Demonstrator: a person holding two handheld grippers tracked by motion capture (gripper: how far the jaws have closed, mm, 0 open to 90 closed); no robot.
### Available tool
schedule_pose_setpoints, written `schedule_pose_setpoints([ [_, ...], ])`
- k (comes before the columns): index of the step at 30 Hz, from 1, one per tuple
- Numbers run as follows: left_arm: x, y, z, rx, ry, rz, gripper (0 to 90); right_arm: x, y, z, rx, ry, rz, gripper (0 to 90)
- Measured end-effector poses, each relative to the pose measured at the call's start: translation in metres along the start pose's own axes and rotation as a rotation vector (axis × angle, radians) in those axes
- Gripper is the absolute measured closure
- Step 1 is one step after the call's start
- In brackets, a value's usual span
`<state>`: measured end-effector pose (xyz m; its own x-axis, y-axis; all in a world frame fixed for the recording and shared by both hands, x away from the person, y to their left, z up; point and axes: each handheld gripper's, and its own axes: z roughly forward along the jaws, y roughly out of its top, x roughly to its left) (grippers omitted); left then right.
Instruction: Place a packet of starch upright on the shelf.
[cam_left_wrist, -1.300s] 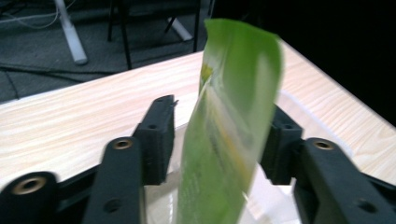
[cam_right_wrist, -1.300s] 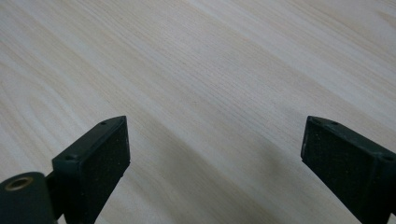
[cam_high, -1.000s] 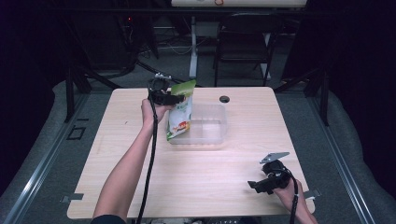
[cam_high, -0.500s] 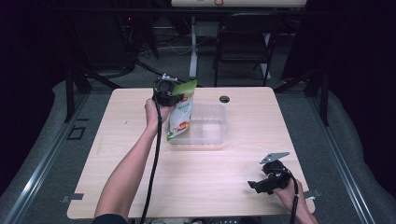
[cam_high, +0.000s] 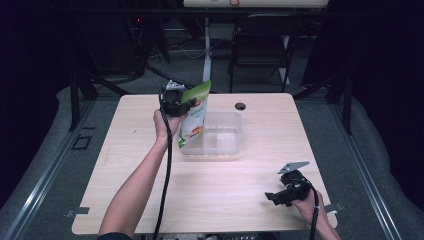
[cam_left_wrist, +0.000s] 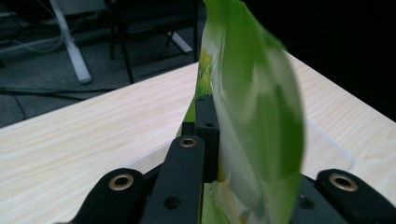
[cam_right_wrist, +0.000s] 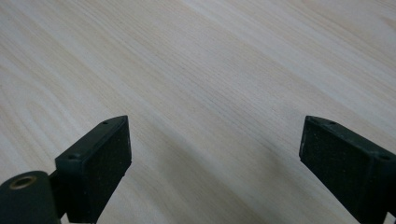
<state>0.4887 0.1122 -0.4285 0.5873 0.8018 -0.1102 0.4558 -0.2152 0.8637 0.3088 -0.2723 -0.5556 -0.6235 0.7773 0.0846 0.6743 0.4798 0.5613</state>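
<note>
A green and white pouch (cam_high: 194, 114) hangs upright at the left end of a clear plastic bin (cam_high: 220, 135) in the middle of the table. My left gripper (cam_high: 176, 100) is shut on the pouch's top edge. In the left gripper view the pouch (cam_left_wrist: 252, 121) stands pinched between the black jaws. My right gripper (cam_high: 274, 197) rests low over the table's front right corner, open, and in the right gripper view (cam_right_wrist: 215, 154) only bare wood lies between its fingers.
A small black round thing (cam_high: 240, 106) lies on the table behind the bin. The wooden table (cam_high: 250, 190) has bare room at the left and the front. A chair (cam_high: 260, 55) and cables stand on the floor beyond the far edge.
The left gripper has carried the pouch slightly right and nearer the bin. The right gripper has stayed where it was.
</note>
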Motion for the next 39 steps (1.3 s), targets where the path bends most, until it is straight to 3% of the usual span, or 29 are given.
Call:
schedule_pose_setpoints([
  [8,0.003,-0.007,-0.001,-0.062,0.014,-0.023,90.0,0.004,0.001,-0.002,-0.002,0.000,-0.022,8.6],
  [12,0.003,-0.012,0.000,-0.088,0.017,-0.023,90.0,0.003,0.000,-0.004,-0.005,-0.006,-0.010,8.6],
  [23,0.008,-0.030,-0.002,-0.155,-0.004,-0.049,90.0,0.003,-0.001,-0.003,0.003,-0.006,-0.009,8.6],
  [29,0.013,-0.041,-0.004,-0.169,-0.010,-0.101,90.0,0.004,-0.001,-0.004,0.002,-0.011,-0.010,8.6],
  [32,0.015,-0.045,-0.004,-0.181,0.008,-0.129,90.0,0.004,-0.001,-0.004,-0.002,-0.011,-0.005,8.6],
  [39,0.018,-0.047,-0.004,-0.160,0.026,-0.133,89.8,0.004,-0.003,-0.006,0.001,-0.023,-0.001,8.6],
])
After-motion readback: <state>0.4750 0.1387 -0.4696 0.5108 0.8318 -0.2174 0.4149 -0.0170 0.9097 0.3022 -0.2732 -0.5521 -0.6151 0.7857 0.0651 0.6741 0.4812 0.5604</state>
